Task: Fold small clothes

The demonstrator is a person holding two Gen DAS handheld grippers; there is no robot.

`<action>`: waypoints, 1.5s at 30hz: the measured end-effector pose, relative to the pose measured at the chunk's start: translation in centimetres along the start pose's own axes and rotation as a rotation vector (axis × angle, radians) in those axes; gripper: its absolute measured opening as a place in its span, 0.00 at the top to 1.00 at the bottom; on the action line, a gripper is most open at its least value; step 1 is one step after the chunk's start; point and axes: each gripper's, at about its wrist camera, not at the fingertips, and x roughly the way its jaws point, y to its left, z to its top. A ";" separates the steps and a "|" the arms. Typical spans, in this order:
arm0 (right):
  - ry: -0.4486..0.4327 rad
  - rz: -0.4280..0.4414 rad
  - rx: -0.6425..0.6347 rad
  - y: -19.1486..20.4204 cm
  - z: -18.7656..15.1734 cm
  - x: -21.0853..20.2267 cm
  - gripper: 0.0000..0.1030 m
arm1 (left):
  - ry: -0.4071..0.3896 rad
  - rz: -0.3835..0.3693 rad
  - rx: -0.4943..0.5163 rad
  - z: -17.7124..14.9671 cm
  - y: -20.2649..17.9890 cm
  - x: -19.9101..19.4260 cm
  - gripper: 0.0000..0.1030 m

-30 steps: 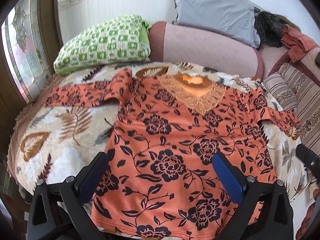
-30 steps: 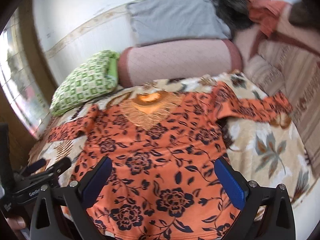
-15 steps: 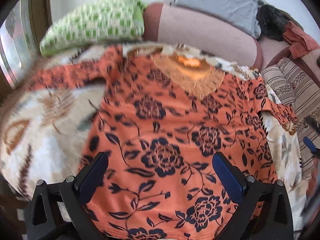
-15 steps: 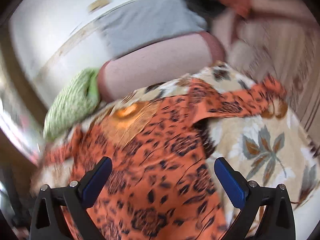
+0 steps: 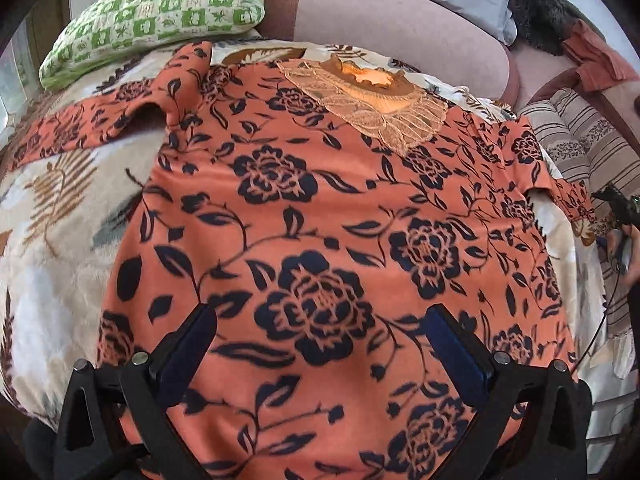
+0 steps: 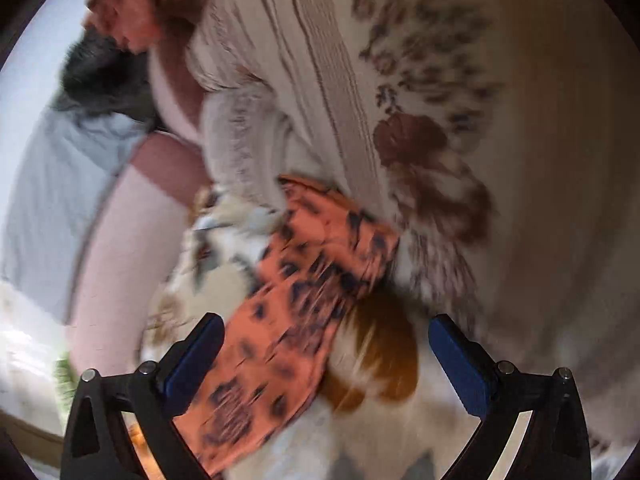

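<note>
Right wrist view: your right gripper (image 6: 324, 354), fingers wide, empty, nears sleeve (image 6: 316, 280); left gripper (image 5: 320, 350) likewise. Pinch cuff next.

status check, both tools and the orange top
Left tool open, over the orange top, which lies flat, unfolded. Right tool open, at the right sleeve, view blurred. Nothing on the top.

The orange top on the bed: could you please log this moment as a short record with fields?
garment: orange top, spread flat, front up, lace neckline far side
surface: leaf-print blanket
sleeves: both spread out sideways
left claw: open, over the hem area, holding nothing
right claw: open, aimed at the right sleeve, view blurred
fold: not yet begun
nearby: green pillow
</note>
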 end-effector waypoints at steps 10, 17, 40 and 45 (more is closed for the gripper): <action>0.003 -0.104 -0.112 4.4 1.4 3.6 0.88 | 0.017 0.082 0.061 -1.7 2.9 3.2 0.00; -0.158 0.257 -0.477 21.3 -6.8 -7.5 0.91 | -0.016 0.070 0.109 -2.2 2.9 3.9 0.00; -0.166 -0.338 -1.147 18.2 -17.2 2.1 0.30 | -0.203 0.011 -0.012 -0.9 8.8 -3.1 0.00; -0.069 -0.357 -1.276 16.7 -15.0 7.4 0.52 | -0.198 0.031 0.033 -0.2 6.0 -2.7 0.00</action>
